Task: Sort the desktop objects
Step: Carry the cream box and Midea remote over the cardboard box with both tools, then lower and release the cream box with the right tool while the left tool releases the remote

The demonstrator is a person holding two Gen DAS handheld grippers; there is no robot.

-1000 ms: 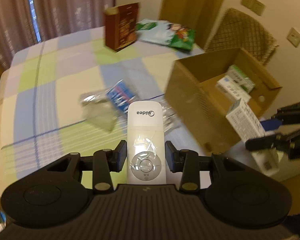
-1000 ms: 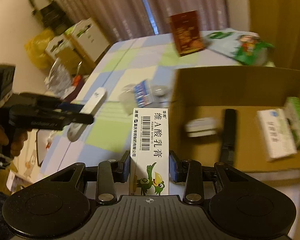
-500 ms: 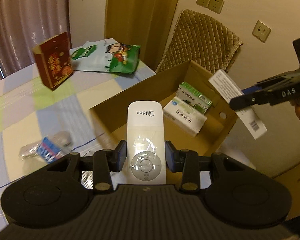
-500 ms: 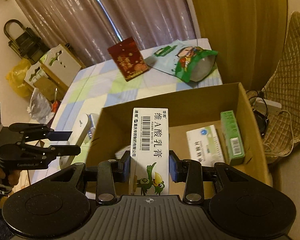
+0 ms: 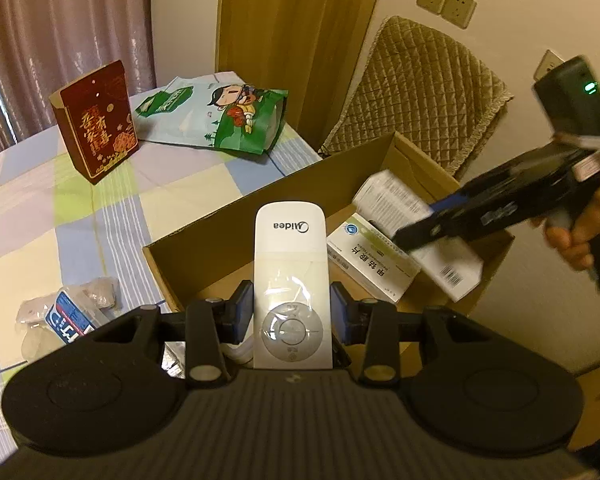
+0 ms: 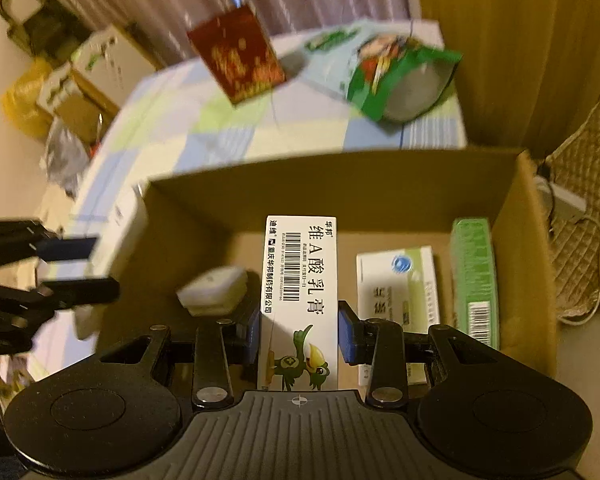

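My left gripper (image 5: 291, 314) is shut on a white Midea remote (image 5: 290, 264) and holds it above the near left corner of an open cardboard box (image 5: 220, 224). My right gripper (image 6: 299, 332) is shut on a white ointment carton (image 6: 302, 280) printed with a green bird, held over the inside of the box (image 6: 528, 216). In the left wrist view the right gripper (image 5: 416, 236) and its carton (image 5: 444, 264) hang over the box's right side. Inside lie a white-and-blue medicine box (image 6: 396, 284), a green box (image 6: 474, 280) and a white charger (image 6: 214, 290).
The box stands beside a table with a checked cloth (image 5: 60, 208). On it stand a red paper carton (image 5: 96, 120), a green snack bag (image 5: 220, 120) and a plastic-wrapped blue pack (image 5: 68, 316). A quilted chair (image 5: 424, 92) is behind the box.
Both grippers have swung from over the table to over the box, still holding their objects. The right gripper has dropped lower into the box.
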